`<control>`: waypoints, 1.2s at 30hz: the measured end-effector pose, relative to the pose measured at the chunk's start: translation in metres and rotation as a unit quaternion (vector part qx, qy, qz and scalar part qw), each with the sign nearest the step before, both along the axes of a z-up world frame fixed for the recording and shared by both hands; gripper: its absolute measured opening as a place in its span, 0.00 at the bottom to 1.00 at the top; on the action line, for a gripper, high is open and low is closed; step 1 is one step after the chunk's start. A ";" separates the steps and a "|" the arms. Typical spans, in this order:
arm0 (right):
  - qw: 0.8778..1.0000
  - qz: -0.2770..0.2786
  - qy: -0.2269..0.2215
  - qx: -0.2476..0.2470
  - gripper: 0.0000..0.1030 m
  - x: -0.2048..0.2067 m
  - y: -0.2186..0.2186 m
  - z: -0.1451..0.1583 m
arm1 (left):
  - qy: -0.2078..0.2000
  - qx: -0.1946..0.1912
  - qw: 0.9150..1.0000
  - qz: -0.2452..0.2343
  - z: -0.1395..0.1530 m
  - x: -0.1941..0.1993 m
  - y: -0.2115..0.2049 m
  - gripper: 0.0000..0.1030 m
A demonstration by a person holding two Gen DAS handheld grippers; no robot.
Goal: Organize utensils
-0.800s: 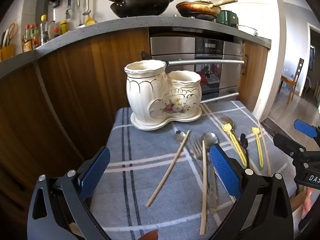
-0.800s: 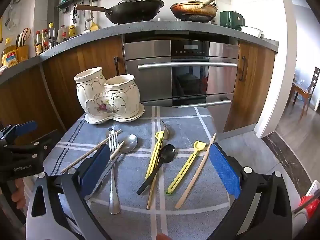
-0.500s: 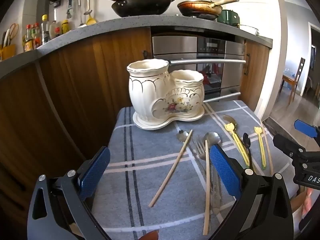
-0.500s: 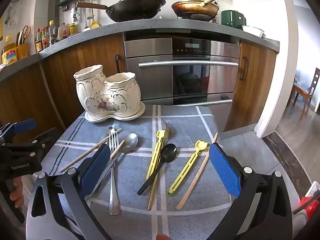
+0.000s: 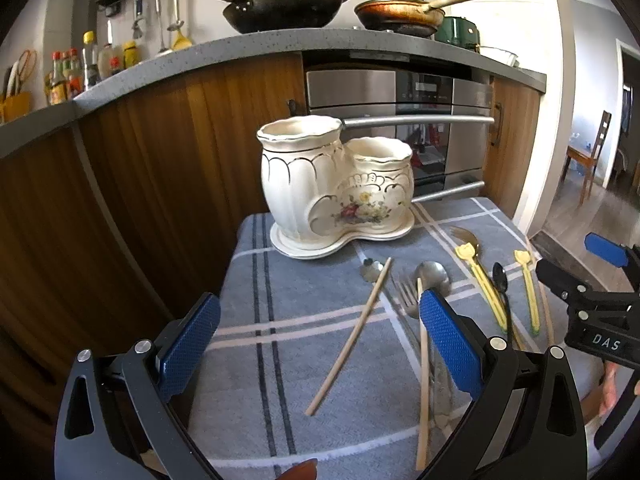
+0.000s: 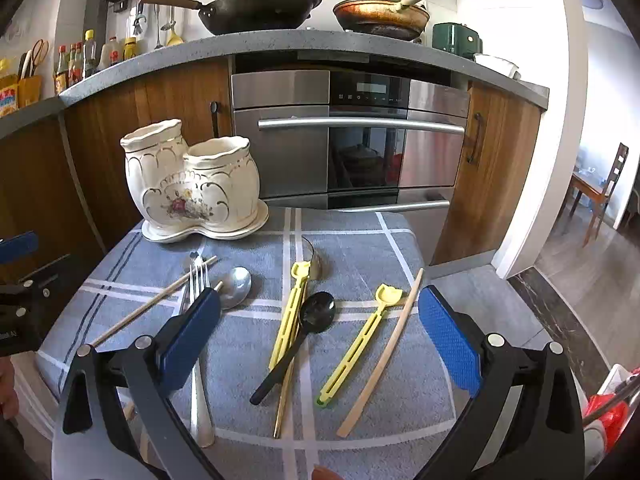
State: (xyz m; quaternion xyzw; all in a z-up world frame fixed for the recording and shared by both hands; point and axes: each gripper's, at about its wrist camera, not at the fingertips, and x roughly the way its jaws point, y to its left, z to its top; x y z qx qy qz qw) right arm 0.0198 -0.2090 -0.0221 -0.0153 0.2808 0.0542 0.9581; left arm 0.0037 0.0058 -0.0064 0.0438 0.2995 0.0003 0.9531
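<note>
A cream ceramic double-cup utensil holder [image 5: 336,184] stands at the back of the grey plaid cloth [image 5: 312,340]; it also shows in the right wrist view [image 6: 196,184]. Loose utensils lie on the cloth: a wooden chopstick [image 5: 352,336], a metal fork [image 6: 198,344], a metal spoon [image 6: 236,284], a black spoon [image 6: 300,336], two yellow utensils [image 6: 290,312] [image 6: 360,340] and another chopstick [image 6: 384,352]. My left gripper [image 5: 320,344] is open and empty above the cloth's left side. My right gripper [image 6: 320,340] is open and empty above the black spoon.
Wooden cabinets [image 5: 140,168] and a steel oven [image 6: 352,140] stand behind the table. Pans [image 6: 256,4] and bottles [image 6: 76,60] sit on the counter above. The cloth's edges drop off at left and right. The right gripper shows in the left wrist view [image 5: 592,296].
Both grippers have moved slightly forward and nearer the holder, which looks a little larger. Both stay open. No utensil has moved.
</note>
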 end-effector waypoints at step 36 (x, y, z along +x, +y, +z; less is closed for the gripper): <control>1.000 -0.001 0.009 0.010 0.95 -0.004 -0.007 -0.004 | 0.011 0.016 1.000 -0.004 -0.006 0.001 -0.005 0.96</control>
